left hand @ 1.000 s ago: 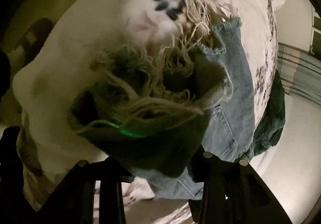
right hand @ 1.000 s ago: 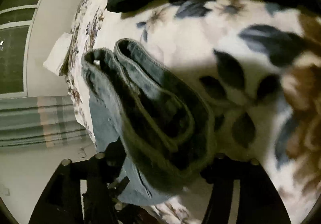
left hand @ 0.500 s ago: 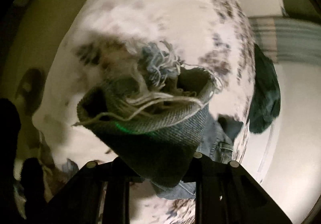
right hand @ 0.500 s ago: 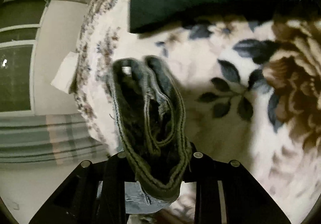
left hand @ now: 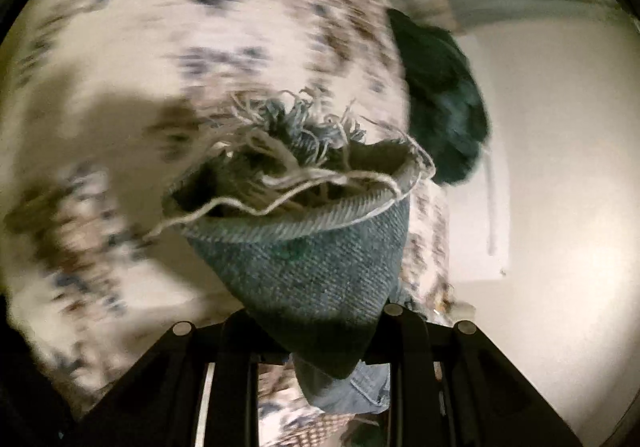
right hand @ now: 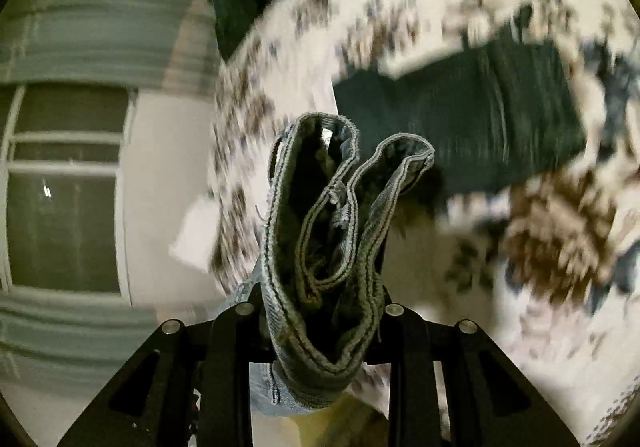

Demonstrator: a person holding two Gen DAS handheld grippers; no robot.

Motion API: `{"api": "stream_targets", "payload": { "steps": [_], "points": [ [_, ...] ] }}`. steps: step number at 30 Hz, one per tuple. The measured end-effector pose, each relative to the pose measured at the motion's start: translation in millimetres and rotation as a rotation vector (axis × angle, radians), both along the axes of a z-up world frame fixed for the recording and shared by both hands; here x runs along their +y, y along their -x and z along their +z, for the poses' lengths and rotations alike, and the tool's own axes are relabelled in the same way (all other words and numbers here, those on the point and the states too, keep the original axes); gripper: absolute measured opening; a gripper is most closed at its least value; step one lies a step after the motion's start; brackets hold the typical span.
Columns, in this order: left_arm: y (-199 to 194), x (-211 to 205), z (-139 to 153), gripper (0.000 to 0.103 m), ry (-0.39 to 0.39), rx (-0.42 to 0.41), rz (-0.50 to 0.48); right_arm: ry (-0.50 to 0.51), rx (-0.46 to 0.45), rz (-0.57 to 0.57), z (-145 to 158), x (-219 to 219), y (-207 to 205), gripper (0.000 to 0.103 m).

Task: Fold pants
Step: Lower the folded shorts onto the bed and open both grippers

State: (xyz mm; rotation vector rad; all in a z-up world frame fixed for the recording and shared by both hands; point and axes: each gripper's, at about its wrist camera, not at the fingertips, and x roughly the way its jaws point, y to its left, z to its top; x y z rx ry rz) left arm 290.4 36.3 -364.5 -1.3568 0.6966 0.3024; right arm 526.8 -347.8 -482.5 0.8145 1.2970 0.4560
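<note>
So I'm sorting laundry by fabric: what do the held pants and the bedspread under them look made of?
The pants look like blue denim: coarse diagonal weave, frayed white threads at the hem, stitched waistband. The bedspread seems a soft, matte printed cloth, white with brown and blue flowers; blur hides its weave.

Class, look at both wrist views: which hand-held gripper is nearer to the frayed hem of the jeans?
Left. The left hand-held gripper clamps the denim just below the frayed hem; the right hand-held gripper grips the stitched waistband instead.

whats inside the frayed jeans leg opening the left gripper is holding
Loose pale threads and dark denim lining inside the frayed jeans leg; deeper in is hidden by shadow. The left gripper clamps it.
</note>
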Motion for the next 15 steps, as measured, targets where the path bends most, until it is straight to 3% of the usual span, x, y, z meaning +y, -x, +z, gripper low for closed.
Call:
{"api": "stream_targets", "payload": {
  "steps": [4,7,9,11,15],
  "points": [
    [-106.1,-5.3,7.7,0.019,-0.038,-0.081,-0.148,0.008,-0.093,-0.133,26.4,-37.2,-45.3,0.029],
    [-170.2,-16.5,-17.4,0.019,-0.045,-0.100,-0.254,0.024,-0.129,-0.222,21.2,-64.2,-73.3,0.029],
    [-203.9,-27.8,-48.8,0.019,-0.056,-0.084,-0.326,0.039,-0.140,-0.288,1.1,-83.8,-85.0,0.029],
    [-230.7,-38.8,-98.3,0.019,-0.072,-0.027,-0.408,0.054,-0.122,-0.353,-33.5,-103.2,-90.6,0.029],
    [-237.2,-48.1,-167.1,0.019,-0.081,0.093,-0.484,0.091,-0.018,-0.440,-112.4,-125.7,-81.9,0.029]
  ]
}}
